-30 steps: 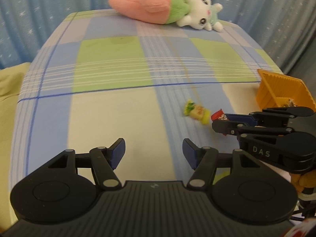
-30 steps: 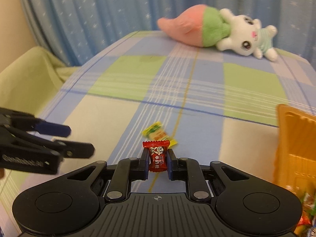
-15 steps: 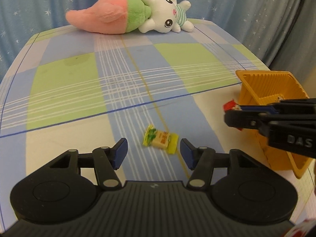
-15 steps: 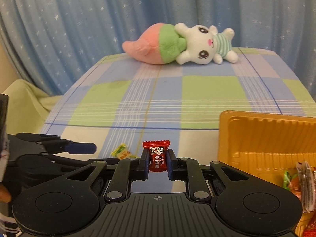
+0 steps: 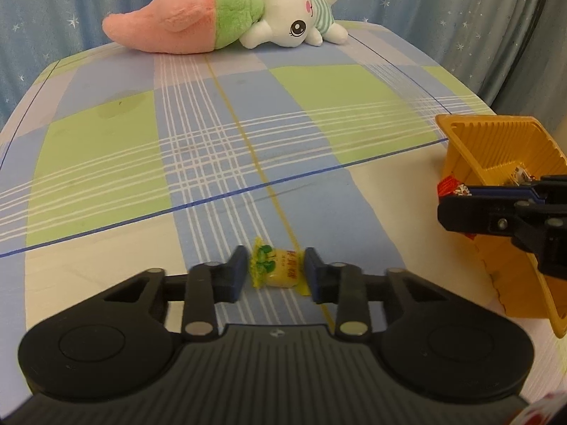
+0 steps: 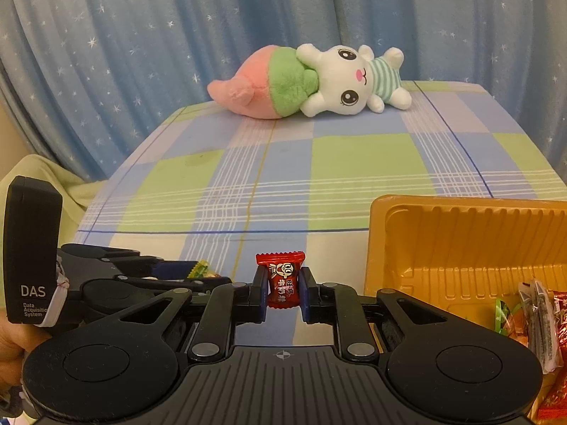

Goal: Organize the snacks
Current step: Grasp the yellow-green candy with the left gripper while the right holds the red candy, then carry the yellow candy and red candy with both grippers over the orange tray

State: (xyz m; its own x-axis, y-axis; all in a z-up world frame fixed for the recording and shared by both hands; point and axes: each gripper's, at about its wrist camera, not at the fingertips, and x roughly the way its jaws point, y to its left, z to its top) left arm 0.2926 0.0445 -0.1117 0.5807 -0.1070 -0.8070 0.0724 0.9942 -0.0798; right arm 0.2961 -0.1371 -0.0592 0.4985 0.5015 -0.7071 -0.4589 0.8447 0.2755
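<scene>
A yellow-green wrapped candy [image 5: 274, 269] lies on the checked cloth between the fingers of my left gripper [image 5: 273, 271]. The jaws stand close on both sides of it, whether they touch it I cannot tell; I read the gripper as open. The candy peeks out in the right wrist view [image 6: 202, 270]. My right gripper [image 6: 282, 288] is shut on a red wrapped candy [image 6: 281, 283], held just left of the orange tray [image 6: 460, 241]. In the left wrist view the right gripper [image 5: 460, 200] holds the red candy [image 5: 452, 187] beside the tray [image 5: 496, 148].
The tray holds several wrapped snacks [image 6: 535, 318] at its near right. A pink, green and white plush toy [image 5: 226, 23] lies at the far edge of the table. Blue star-patterned curtains hang behind. A pale yellow cloth [image 6: 53, 184] lies left of the table.
My left gripper moved forward and narrowed around the yellow-green candy. My right gripper carried the red candy right, up to the tray's left side.
</scene>
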